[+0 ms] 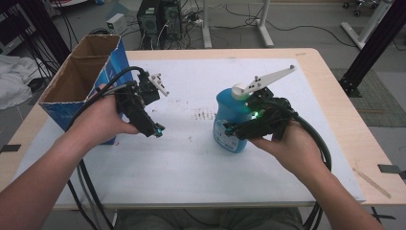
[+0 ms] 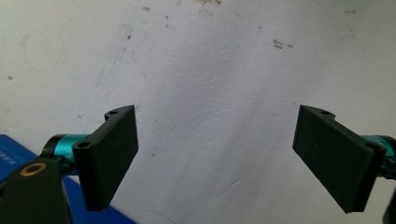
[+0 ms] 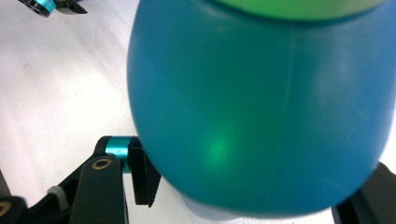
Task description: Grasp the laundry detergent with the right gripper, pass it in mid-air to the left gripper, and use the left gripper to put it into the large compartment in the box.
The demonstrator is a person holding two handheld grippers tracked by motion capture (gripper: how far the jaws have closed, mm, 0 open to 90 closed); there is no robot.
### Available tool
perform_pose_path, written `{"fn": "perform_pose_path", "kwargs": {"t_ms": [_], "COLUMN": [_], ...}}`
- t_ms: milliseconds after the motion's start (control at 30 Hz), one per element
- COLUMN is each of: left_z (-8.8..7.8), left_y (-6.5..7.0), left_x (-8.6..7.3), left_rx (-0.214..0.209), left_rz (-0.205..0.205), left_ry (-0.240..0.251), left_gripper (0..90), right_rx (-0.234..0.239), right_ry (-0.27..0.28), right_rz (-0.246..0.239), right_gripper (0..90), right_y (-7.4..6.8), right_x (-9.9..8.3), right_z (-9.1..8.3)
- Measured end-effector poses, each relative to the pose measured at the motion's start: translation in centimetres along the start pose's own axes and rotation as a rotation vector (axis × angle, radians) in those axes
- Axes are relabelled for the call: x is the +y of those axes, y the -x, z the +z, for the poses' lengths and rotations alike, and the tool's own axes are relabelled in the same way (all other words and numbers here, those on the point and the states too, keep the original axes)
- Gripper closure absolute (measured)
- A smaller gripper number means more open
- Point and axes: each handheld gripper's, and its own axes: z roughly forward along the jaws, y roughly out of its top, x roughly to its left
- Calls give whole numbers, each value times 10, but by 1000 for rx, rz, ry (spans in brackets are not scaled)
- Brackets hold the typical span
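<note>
Tongs first: the right gripper [image 1: 233, 128] lay against the lower body of a blue bottle [image 1: 231, 120], its jaws set on either side of the rounded plastic. In the right gripper view the bottle [image 3: 261, 107] swelled between the two black jaws, the left pad pressed to its curve and the right one meeting it at the frame's corner, so the grip was closed on the bottle. The left gripper [image 1: 154, 129] was held well apart from it, over the white mat [image 1: 191, 158], tilted downward. Its own view showed both pads [image 2: 109, 156] spread wide with bare, lightly stained mat between them, holding nothing.

The bottle stood upright on the mat, right of centre, with a white cap [image 1: 239, 89] at its top. The person's right hand [image 1: 287, 143] wrapped that gripper from behind; the left hand [image 1: 103, 120] held the other. Just beside the left hand stood an open cardboard box [image 1: 81, 79] with blue sides, at the mat's left edge. The mat covered a pale wooden table [image 1: 335, 96].
</note>
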Motion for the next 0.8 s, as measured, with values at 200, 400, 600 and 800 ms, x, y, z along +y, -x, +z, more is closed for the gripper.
{"fn": "perform_pose_path", "kwargs": {"t_ms": [200, 400, 600, 800], "left_z": [0, -1, -1, -5], "left_y": [0, 0, 0, 0], "left_x": [0, 0, 0, 1], "left_rx": [1, 1, 1, -1], "left_rz": [3, 2, -3, 3], "left_ry": [1, 4, 7, 10], "left_gripper": [143, 143, 143, 143], "right_rx": [-5, -15, -21, -5], "right_ry": [-4, -1, 11, 19], "right_rz": [2, 4, 4, -10], "right_gripper": [392, 439, 454, 466], "right_y": [0, 1, 0, 3], "right_x": [-1, -2, -4, -4], "right_z": [1, 1, 1, 1]}}
